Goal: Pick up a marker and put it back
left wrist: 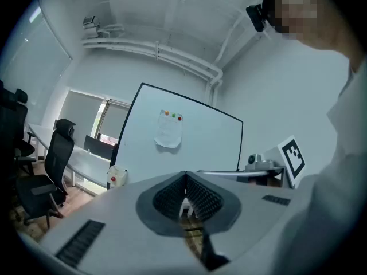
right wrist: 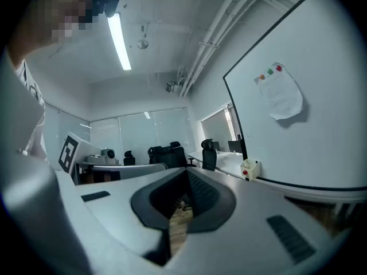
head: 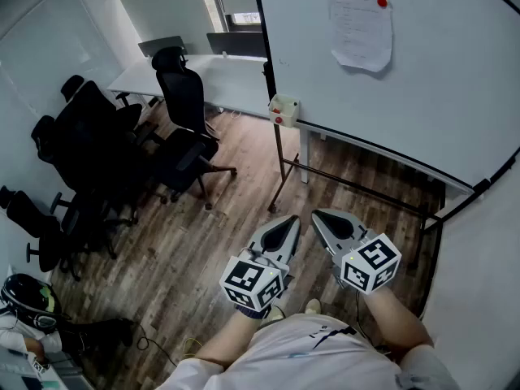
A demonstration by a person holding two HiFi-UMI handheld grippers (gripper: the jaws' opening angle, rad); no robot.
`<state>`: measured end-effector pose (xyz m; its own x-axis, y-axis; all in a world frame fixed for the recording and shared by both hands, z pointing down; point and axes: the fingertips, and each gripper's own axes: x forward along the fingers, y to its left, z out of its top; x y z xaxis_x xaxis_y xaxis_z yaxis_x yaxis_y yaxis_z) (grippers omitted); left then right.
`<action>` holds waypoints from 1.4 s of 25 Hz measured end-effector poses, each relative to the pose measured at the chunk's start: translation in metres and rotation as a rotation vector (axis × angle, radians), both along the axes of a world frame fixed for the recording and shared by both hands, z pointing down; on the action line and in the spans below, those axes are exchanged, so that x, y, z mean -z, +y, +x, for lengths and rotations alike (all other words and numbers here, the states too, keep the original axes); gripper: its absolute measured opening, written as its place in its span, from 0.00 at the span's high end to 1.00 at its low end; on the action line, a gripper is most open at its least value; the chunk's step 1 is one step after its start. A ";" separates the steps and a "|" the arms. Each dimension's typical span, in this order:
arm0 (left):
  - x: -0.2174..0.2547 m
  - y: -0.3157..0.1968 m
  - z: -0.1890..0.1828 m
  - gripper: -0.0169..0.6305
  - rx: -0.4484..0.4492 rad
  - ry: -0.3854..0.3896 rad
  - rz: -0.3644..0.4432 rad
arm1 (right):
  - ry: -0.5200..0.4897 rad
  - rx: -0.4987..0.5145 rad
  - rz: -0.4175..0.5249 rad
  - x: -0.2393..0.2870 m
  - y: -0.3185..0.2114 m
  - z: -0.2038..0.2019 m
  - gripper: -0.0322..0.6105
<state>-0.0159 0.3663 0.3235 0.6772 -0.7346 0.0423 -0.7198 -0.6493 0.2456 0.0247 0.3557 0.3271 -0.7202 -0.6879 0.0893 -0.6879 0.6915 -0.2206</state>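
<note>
Marker not in sight; small white box (head: 283, 109) sits ahead of left gripper (head: 292, 220) and right gripper (head: 318, 215), both pinched closed, empty. Probably light, slick, so grab mid-barrel.

The marker itself is too small to make out in any view. The likeliest place for it is a small cream-white holder box (head: 283, 109) fixed at the lower left corner of the whiteboard (head: 406, 80), where the dark frame post meets the ledge (head: 382, 147) along the board's bottom edge. The box stands upright with its top open and has a red spot low on its front. What lies inside it cannot be told. The left gripper view (left wrist: 116, 176) and the right gripper view (right wrist: 250, 168) show the same box, far off and small.
</note>
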 end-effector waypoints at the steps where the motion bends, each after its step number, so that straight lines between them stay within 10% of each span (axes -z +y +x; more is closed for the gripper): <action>1: 0.000 -0.001 0.002 0.95 -0.001 0.000 0.000 | 0.000 0.000 -0.001 0.000 -0.001 0.001 0.93; 35: -0.020 -0.048 0.051 0.95 0.027 -0.075 -0.012 | -0.111 0.045 -0.021 -0.007 -0.047 0.056 0.93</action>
